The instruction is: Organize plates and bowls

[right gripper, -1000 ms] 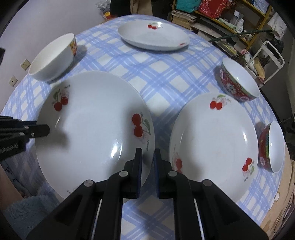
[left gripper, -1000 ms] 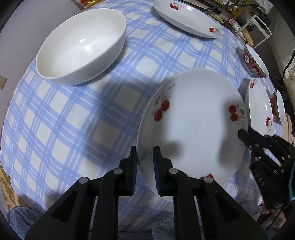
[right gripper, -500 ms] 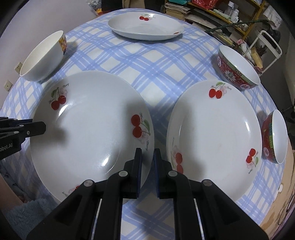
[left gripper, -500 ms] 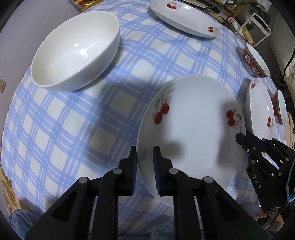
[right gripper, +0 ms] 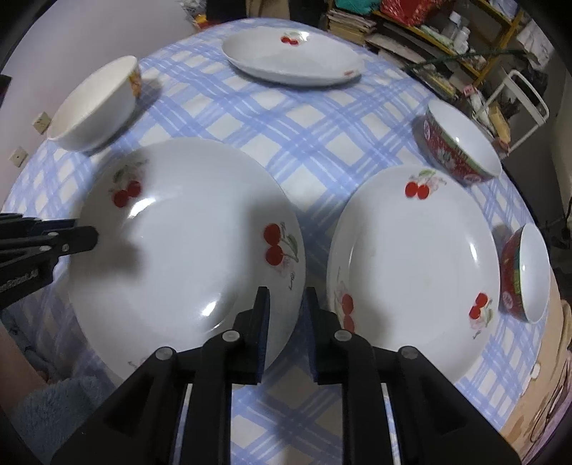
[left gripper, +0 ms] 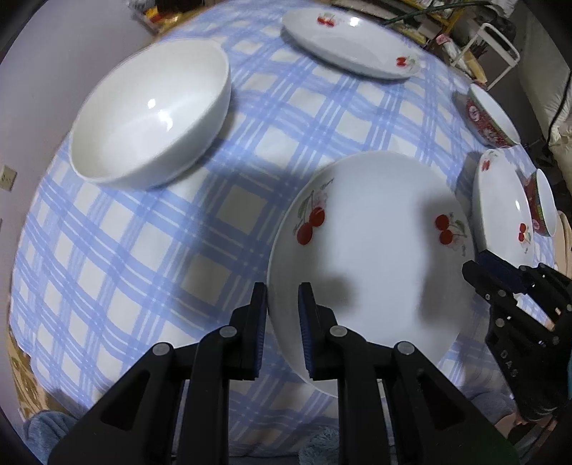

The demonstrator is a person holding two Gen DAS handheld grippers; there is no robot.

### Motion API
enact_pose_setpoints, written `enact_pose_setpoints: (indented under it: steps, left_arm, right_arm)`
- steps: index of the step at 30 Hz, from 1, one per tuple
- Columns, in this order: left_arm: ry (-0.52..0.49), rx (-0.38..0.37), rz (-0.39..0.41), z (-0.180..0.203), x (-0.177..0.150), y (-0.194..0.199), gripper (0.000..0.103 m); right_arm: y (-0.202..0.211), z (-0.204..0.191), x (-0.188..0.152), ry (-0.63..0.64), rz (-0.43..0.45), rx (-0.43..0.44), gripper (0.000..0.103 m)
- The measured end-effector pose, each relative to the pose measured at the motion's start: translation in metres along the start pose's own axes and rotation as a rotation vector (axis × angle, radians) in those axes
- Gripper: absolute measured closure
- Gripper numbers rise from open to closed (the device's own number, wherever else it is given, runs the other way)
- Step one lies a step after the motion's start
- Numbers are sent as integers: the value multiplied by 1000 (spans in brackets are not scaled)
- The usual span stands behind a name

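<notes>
A white cherry-print plate (left gripper: 375,250) (right gripper: 186,243) is held at both rims above the blue checked tablecloth (left gripper: 143,232). My left gripper (left gripper: 282,300) is shut on its near-left rim; my right gripper (right gripper: 286,304) is shut on its opposite rim. The right gripper also shows in the left wrist view (left gripper: 479,268), the left gripper in the right wrist view (right gripper: 85,238). A second cherry plate (right gripper: 414,264) lies just right of the held one. A third cherry plate (right gripper: 289,59) lies at the far side.
A large white bowl (left gripper: 150,114) sits at the far left. Two red-patterned bowls (right gripper: 461,146) (right gripper: 525,272) stand along the right edge. Cluttered shelves (right gripper: 429,28) and a white rack (right gripper: 514,103) stand beyond the table.
The held plate has risen and shifted slightly with both grippers still clamped on its rims; the table's dishes appear a little lower and farther in both views.
</notes>
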State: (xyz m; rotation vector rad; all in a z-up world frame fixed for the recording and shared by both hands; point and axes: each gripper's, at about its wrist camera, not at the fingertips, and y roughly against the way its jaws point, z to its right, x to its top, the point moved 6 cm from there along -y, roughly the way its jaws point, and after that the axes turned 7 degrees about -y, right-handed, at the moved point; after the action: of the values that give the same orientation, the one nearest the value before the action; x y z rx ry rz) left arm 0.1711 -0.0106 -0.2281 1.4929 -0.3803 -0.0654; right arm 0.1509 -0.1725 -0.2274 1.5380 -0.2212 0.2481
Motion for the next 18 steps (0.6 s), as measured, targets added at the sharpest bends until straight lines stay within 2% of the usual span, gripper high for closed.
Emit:
enact_pose_setpoints:
  steps: [6,7,9,10,14,17,18]
  left_arm:
    - [-110,33,74,21,7,25,80]
    - [-124,40,86,24,7,28,78]
    - [-160,49,113,35,14,36,66]
    - [-170,50,119,40,17,39,63]
    - [-194,48,129,59,32,49,60]
    - [-214,55,147,70,43,56,50]
    - [-224,58,153,75,48,58,47]
  right_arm:
    - [29,10,8,-24,68,9,81]
    - [33,13,9,-31,75,9,77]
    - [40,27,12,-67,97,-2,65]
    - [42,33,13,-81,104,-8,57]
    - [56,66,16,-143,130,-41,49]
    - [65,93,14,-172,146,-73,35]
    - [68,101,12,-183,148,-82,34]
